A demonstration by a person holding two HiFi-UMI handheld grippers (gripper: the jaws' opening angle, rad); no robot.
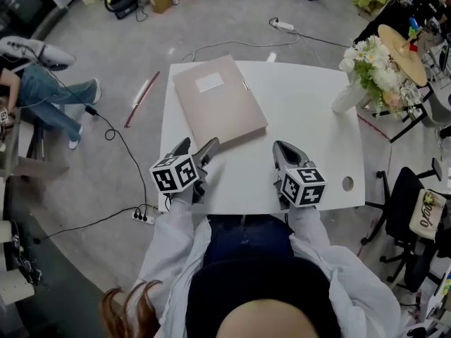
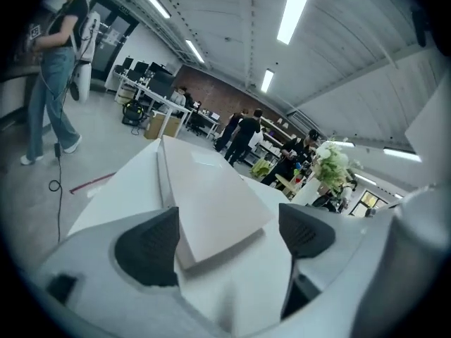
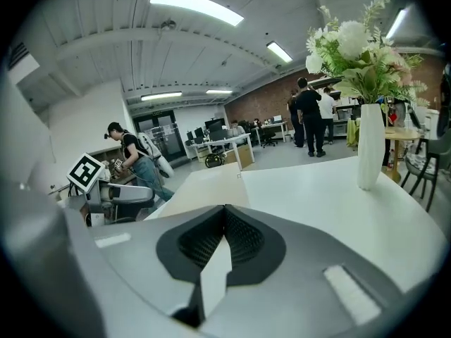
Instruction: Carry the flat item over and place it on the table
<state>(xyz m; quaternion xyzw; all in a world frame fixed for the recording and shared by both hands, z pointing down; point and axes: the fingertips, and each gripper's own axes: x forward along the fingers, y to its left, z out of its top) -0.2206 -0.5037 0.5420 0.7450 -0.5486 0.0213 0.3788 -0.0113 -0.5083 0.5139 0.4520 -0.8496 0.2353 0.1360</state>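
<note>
A flat beige folder [image 1: 218, 98] with a white label lies on the white table [image 1: 303, 104], towards its left half. My left gripper [image 1: 199, 145] sits at the folder's near corner. In the left gripper view its jaws stand open [image 2: 225, 234], the folder's corner [image 2: 211, 196] lies between them, and the pads do not press on it. My right gripper [image 1: 280, 146] rests over the bare table near the front edge, apart from the folder. Its jaws meet [image 3: 224, 213] with nothing between them. The folder [image 3: 204, 182] shows beyond them to the left.
A white vase of flowers [image 1: 366, 72] stands at the table's far right corner [image 3: 366, 146]. A hole [image 1: 347, 184] marks the near right corner. A power strip [image 1: 143, 217] and cables lie on the floor left of the table. A chair [image 1: 416, 210] stands right; a seated person [image 1: 49, 97] is left.
</note>
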